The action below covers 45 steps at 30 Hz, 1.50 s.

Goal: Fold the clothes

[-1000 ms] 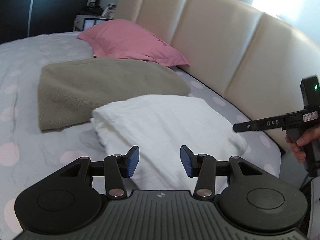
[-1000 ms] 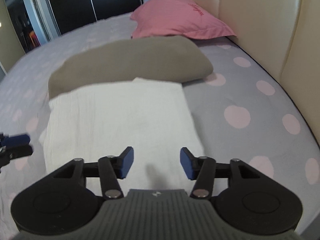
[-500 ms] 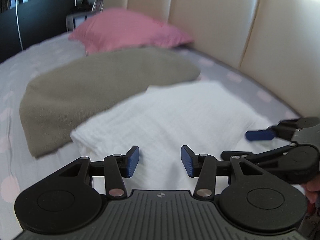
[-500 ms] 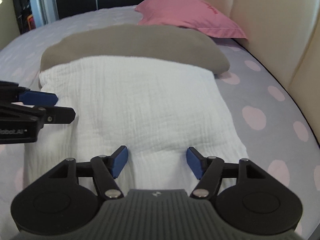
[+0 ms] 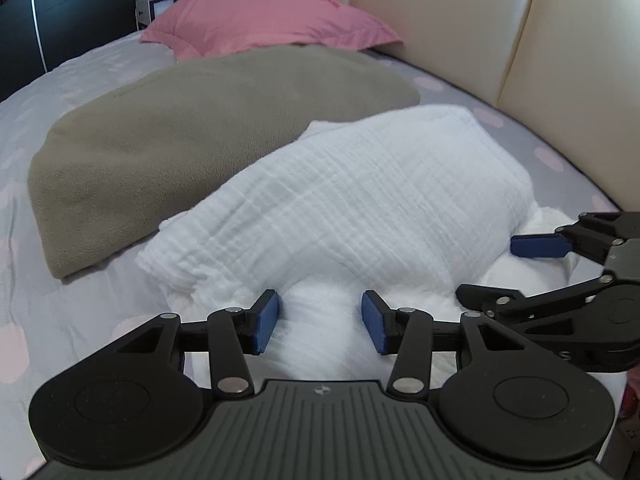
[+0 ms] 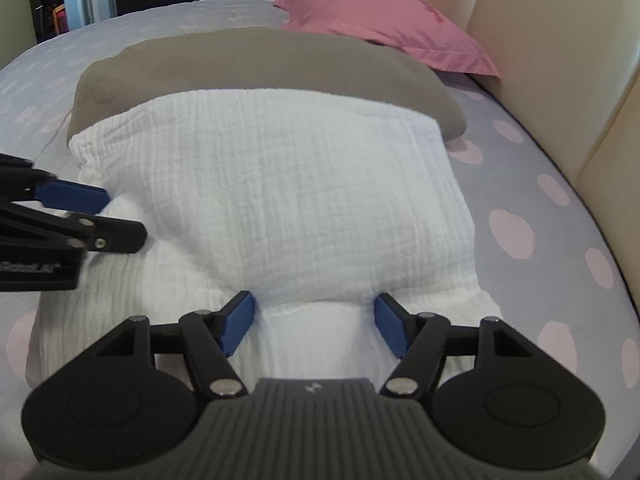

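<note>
From the left wrist camera, my left gripper sat low over the near edge of the folded white cloth, its blue pads spread apart with only white fabric showing in the gap, nothing pinched. The cloth lay bunched on the dotted grey bedsheet, its upper layer humped above a flatter layer underneath. Just behind it and touching its far edge lay the folded olive-brown blanket, and behind that the pink pillow leaned by the cream padded headboard. At the right edge I could see my right gripper coming in sideways, one blue pad resting against the cloth's right end.

From the right wrist camera, my right gripper also had its pads wide apart, straddling the fold line where the upper layer of the white cloth met the lower one, gripping nothing. The olive-brown blanket ran along the cloth's far edge, partly under it or butted against it; I could not tell which. The pink pillow lay beyond. My left gripper showed at the left edge, its pads at the cloth's left side.
</note>
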Available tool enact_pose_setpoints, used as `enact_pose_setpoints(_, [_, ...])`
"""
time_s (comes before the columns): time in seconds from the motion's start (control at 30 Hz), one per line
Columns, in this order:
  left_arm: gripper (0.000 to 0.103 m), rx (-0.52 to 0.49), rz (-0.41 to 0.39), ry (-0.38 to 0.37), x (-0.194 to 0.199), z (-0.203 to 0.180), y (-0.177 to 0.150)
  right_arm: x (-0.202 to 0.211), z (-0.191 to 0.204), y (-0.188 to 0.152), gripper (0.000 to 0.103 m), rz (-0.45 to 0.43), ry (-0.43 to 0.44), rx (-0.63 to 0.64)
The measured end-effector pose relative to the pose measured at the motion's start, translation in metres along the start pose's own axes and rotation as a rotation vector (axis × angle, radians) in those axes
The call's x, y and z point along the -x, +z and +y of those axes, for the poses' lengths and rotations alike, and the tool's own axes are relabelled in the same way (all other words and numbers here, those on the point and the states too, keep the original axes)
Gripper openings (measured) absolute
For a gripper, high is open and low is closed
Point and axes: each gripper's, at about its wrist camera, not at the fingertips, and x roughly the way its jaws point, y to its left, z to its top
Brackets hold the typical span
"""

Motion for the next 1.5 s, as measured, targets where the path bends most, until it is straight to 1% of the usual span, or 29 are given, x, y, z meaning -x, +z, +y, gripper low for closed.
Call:
enact_pose_setpoints(0.1, [0.044,0.002,-0.041,-0.008,0.024,-0.002,-0.006,0.011,0.003,0.0,0.07,-0.019,-0.027,-0.005])
enact_pose_setpoints(0.17, [0.045,0.003,-0.069,-0.014,0.043,-0.003,-0.011,0.026,0.002,0.003,0.072,-0.035,-0.014,-0.038])
enact_pose_setpoints(0.23, [0.045,0.012,-0.091,-0.016,0.062,-0.003,-0.015,0.045,0.004,0.004,0.077,-0.052,0.004,-0.064])
enact_pose_setpoints(0.37, [0.045,0.0,-0.159,-0.003,0.1,-0.006,-0.022,0.087,0.02,0.005,0.08,-0.118,0.002,-0.043])
enact_pose_setpoints(0.4, [0.047,-0.006,-0.176,0.001,0.11,-0.008,-0.023,0.098,0.024,0.005,0.082,-0.141,-0.006,-0.036])
enact_pose_setpoints(0.43, [0.048,-0.011,-0.192,0.005,0.119,-0.009,-0.024,0.108,0.026,0.003,0.085,-0.159,-0.007,-0.041])
enact_pose_setpoints(0.53, [0.049,-0.042,-0.238,0.014,0.144,-0.015,-0.03,0.136,0.032,-0.005,0.085,-0.206,0.001,-0.071])
enact_pose_setpoints(0.6, [0.053,-0.051,-0.27,0.027,0.159,-0.019,-0.035,0.153,0.036,-0.012,0.086,-0.232,0.017,-0.104])
enact_pose_setpoints(0.63, [0.053,-0.053,-0.282,0.032,0.165,-0.021,-0.038,0.161,0.039,-0.016,0.087,-0.248,0.014,-0.115])
enact_pose_setpoints(0.7, [0.054,-0.063,-0.28,0.044,0.175,-0.025,-0.044,0.177,0.047,-0.026,0.088,-0.281,0.006,-0.123])
enact_pose_setpoints(0.73, [0.054,-0.066,-0.28,0.06,0.178,-0.027,-0.046,0.185,0.05,-0.032,0.09,-0.299,-0.005,-0.128])
enact_pose_setpoints(0.8, [0.06,-0.067,-0.286,0.097,0.185,-0.031,-0.052,0.196,0.057,-0.045,0.091,-0.319,-0.027,-0.129])
enact_pose_setpoints(0.83, [0.061,-0.063,-0.294,0.1,0.188,-0.033,-0.055,0.198,0.061,-0.053,0.092,-0.313,-0.034,-0.128])
enact_pose_setpoints(0.9, [0.067,-0.045,-0.306,0.092,0.195,-0.034,-0.06,0.201,0.068,-0.068,0.092,-0.302,-0.046,-0.127])
enact_pose_setpoints(0.97, [0.069,-0.024,-0.303,0.086,0.198,-0.036,-0.065,0.199,0.073,-0.081,0.092,-0.282,-0.051,-0.134])
enact_pose_setpoints(1.1, [0.07,-0.012,-0.297,0.09,0.199,-0.038,-0.08,0.191,0.068,-0.1,0.092,-0.227,-0.064,-0.18])
enact_pose_setpoints(1.23, [0.071,0.004,-0.288,0.113,0.194,-0.039,-0.095,0.193,0.059,-0.107,0.092,-0.225,-0.086,-0.24])
enact_pose_setpoints(1.37, [0.072,0.005,-0.247,0.106,0.183,-0.043,-0.108,0.195,0.058,-0.109,0.092,-0.235,-0.1,-0.282])
enact_pose_setpoints(1.5, [0.073,0.016,-0.232,0.095,0.179,-0.044,-0.114,0.193,0.064,-0.109,0.092,-0.225,-0.107,-0.28])
